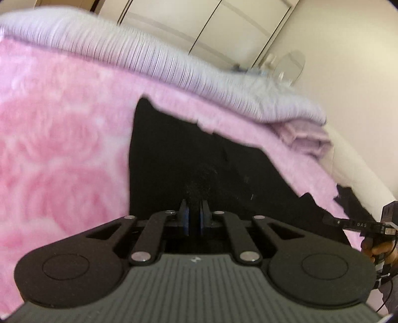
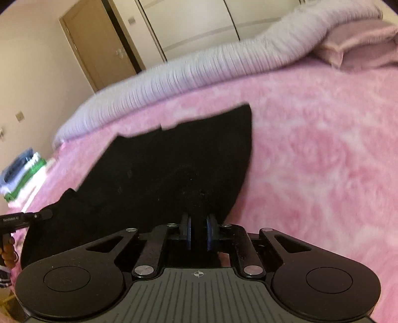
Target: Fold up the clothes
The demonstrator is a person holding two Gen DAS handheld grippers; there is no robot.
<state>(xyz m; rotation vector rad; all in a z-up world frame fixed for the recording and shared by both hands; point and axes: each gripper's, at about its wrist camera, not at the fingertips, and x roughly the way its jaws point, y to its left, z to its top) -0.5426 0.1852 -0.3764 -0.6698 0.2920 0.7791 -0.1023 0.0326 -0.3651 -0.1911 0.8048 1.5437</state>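
A black garment (image 1: 199, 159) lies spread on a pink fluffy blanket (image 1: 54, 149). My left gripper (image 1: 194, 211) has its blue-padded fingers drawn close together on the garment's near edge, and the black cloth rises into a small peak between them. In the right wrist view the same black garment (image 2: 169, 169) stretches away to the left over the pink blanket (image 2: 323, 154). My right gripper (image 2: 199, 228) is likewise shut on a bunched bit of its near edge. Each view shows the other gripper at its side edge, held by a hand.
A grey ribbed blanket (image 1: 149, 57) is heaped along the bed's far side, with a folded pink cloth (image 2: 358, 42) beside it. White wardrobe doors (image 1: 199, 22) and a brown door (image 2: 99, 49) stand behind. A stack of folded clothes (image 2: 22, 171) lies at the left.
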